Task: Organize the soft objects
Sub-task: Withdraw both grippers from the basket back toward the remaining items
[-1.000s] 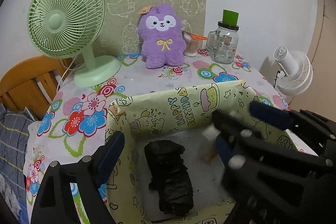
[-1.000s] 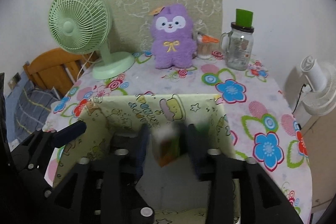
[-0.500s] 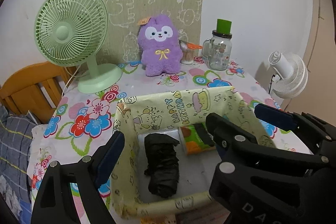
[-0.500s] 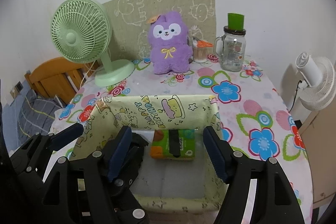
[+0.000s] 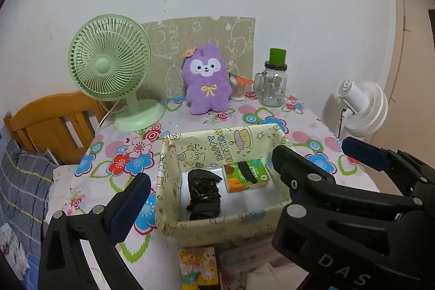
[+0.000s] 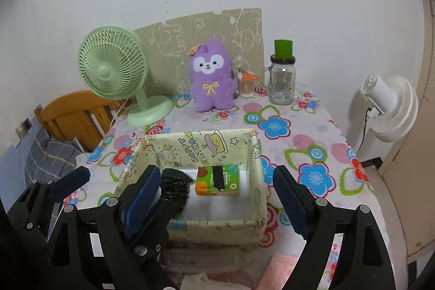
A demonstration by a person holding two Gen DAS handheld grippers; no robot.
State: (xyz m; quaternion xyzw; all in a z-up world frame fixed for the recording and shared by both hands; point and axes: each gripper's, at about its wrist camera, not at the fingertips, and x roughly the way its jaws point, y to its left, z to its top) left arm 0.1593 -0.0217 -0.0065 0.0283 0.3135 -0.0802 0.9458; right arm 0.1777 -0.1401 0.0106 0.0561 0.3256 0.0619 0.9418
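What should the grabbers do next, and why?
Probably reach the right gripper toward the purple plush toy. The tissue pack and black bundle already lie in the box; its opening jaws hold nothing.

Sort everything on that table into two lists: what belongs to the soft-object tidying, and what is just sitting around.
Part of the job:
- yellow storage box
- black bundle inside it
- green-and-orange tissue pack inside it
- purple plush toy, possibly next

Just lying about:
- green desk fan
- glass jar with green lid
- cotton swab cup
- white fan
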